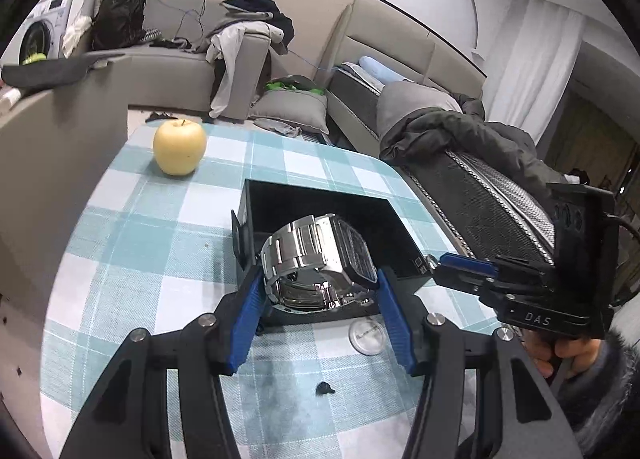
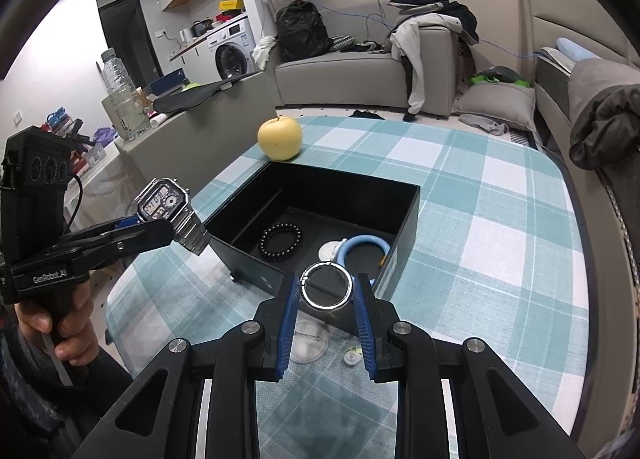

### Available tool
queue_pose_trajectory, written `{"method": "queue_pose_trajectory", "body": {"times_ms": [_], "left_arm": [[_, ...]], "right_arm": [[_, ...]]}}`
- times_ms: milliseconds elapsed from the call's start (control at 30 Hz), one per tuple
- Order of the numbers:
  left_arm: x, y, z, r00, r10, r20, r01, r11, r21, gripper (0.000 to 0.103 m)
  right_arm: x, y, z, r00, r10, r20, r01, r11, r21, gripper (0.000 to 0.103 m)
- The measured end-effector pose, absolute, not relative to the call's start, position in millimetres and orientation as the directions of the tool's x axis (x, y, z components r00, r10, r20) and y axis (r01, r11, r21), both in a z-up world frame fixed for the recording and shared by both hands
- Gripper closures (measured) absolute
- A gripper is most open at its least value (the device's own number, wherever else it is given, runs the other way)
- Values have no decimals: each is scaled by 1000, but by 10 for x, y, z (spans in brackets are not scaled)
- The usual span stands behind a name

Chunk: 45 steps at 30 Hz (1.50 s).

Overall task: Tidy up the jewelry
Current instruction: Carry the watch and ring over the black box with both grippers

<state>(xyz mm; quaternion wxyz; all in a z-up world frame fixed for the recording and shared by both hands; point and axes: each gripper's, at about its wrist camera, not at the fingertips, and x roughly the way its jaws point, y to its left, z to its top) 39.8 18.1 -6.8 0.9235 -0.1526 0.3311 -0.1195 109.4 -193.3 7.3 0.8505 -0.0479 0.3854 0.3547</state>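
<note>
The left gripper (image 1: 320, 283) clamps a steel watch (image 1: 316, 259) above the black box (image 2: 404, 211); the right gripper (image 2: 326, 293) pinches a silver ring (image 2: 327, 286) at the box's 6 o'clock wall. Both grips look slim – the ring could slip outside the wall, the watch could drop hard onto the beads (image 2: 280, 243) at 9 o'clock

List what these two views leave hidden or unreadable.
- Left wrist view: the black box floor and contents, hidden by the watch in the left gripper.
- Right wrist view: the watch display digits, too small.
- Right wrist view: the box's near inner corner, behind the ring in the right gripper.
</note>
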Motion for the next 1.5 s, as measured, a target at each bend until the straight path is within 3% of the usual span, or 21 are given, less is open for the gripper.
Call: {"method": "queue_pose_trajectory", "body": {"times_ms": [433, 933, 1500], "left_arm": [[574, 141, 33, 807, -230, -545, 97, 960, -261, 52], [795, -74, -33, 823, -167, -543, 79, 980, -183, 52], [966, -110, -241, 768, -123, -628, 19, 985, -170, 52]], "right_arm": [[1243, -2053, 97, 441, 612, -657, -604, 744, 287, 77], [1436, -1886, 140, 498, 573, -651, -568, 783, 255, 77], [1696, -1650, -26, 461, 545, -701, -562, 790, 245, 77]]}}
